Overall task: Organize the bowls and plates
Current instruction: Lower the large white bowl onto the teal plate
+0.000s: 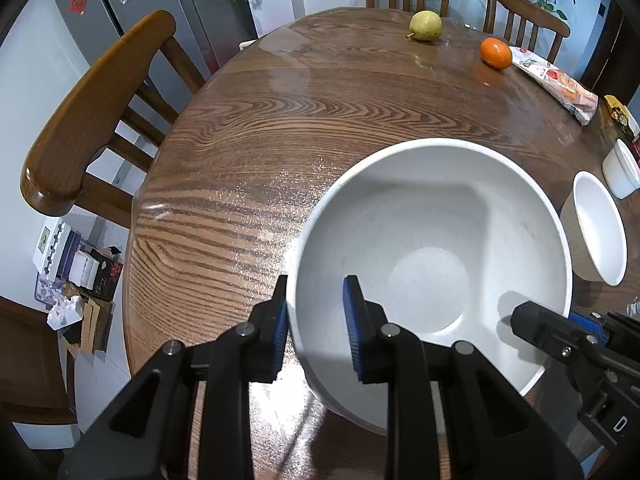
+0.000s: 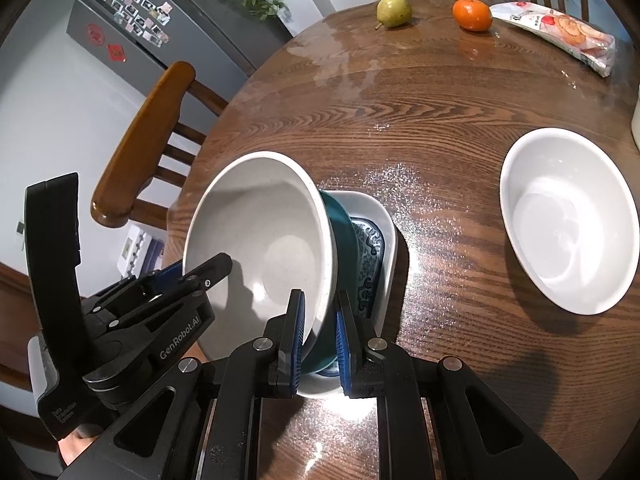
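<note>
Left wrist view: left gripper (image 1: 316, 330) straddling near rim of speckled white bowl (image 1: 432, 248), outer pad (image 1: 282, 320) at wall, inner pad apart inside, so not clamped. Right wrist view: right gripper (image 2: 320, 344) clamped on same bowl's rim and teal bowl (image 2: 340, 232) together, stack tilted over patterned dish (image 2: 380, 240); plain white bowl (image 2: 568, 220) well right of jaws on table (image 2: 440, 120).

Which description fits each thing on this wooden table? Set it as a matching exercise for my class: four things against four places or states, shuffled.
1 speckled white ceramic bowl
2 green pear
3 plain white round bowl
4 blue-patterned white plate

A beside the round orange fruit
B under the teal bowl
C tilted steeply
D upright, standing apart from the other dishes

Pairs: 1-C, 2-A, 3-D, 4-B
</note>
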A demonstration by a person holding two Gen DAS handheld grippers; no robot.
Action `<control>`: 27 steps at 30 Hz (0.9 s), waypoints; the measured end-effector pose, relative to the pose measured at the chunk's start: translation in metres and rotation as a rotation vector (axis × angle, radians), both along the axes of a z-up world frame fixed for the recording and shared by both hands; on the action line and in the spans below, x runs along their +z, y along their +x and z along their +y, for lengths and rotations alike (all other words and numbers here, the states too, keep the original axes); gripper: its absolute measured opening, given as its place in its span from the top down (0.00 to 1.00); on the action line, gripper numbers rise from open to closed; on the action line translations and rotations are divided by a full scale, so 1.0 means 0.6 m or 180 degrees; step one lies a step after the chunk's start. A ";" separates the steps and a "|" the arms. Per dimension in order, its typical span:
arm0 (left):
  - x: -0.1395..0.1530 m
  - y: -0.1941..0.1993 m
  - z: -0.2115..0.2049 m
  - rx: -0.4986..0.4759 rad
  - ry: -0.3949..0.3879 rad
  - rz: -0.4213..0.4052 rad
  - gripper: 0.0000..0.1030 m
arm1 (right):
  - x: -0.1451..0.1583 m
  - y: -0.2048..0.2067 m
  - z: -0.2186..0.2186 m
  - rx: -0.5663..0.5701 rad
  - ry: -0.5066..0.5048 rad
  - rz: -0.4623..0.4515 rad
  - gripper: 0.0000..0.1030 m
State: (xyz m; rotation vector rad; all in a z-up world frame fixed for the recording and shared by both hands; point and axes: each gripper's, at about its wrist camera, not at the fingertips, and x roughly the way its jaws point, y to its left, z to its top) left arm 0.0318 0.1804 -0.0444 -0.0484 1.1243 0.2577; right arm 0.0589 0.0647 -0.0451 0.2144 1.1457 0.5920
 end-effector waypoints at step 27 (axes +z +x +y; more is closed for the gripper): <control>-0.003 0.007 0.004 -0.0029 -0.0013 0.0007 0.76 | 0.005 0.013 0.003 -0.0026 -0.0016 -0.0032 0.85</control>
